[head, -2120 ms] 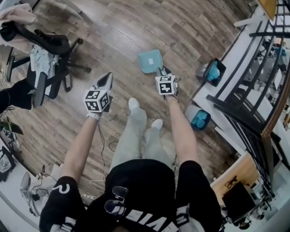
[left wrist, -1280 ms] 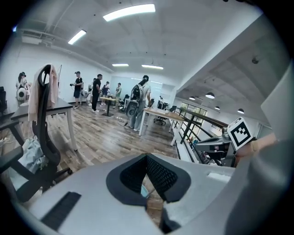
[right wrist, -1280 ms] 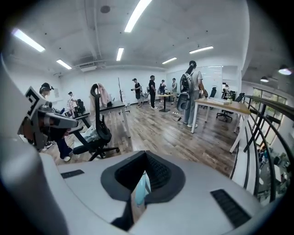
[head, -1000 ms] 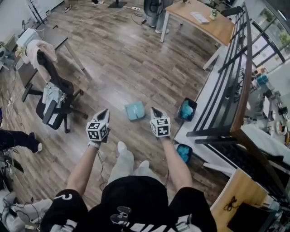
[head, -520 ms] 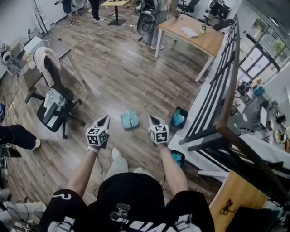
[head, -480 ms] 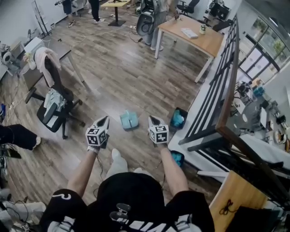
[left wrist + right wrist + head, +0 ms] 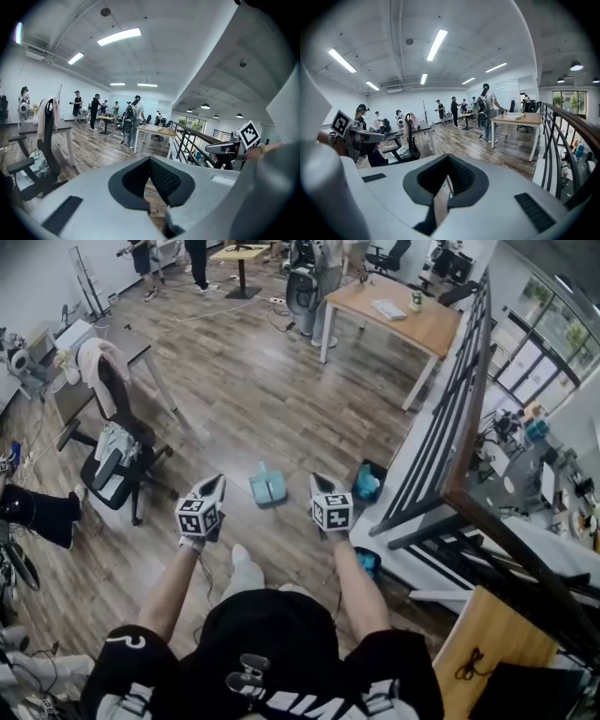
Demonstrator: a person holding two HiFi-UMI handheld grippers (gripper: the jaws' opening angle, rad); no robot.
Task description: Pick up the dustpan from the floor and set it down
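A teal dustpan (image 7: 269,489) lies on the wooden floor (image 7: 234,399), seen between the left hand-held gripper (image 7: 217,483) and the right hand-held gripper (image 7: 317,483), both held well above it with jaws closed together on nothing. The pan looks like light, stiff, smooth plastic, apt to slip or swing in a pinch; its narrow handle seems the surest place to grip

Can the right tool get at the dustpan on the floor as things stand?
Probably yes. The dustpan lies on open wooden floor just left of the right tool in the head view, nothing between them. The tool is shut and empty, so it must open and come down.
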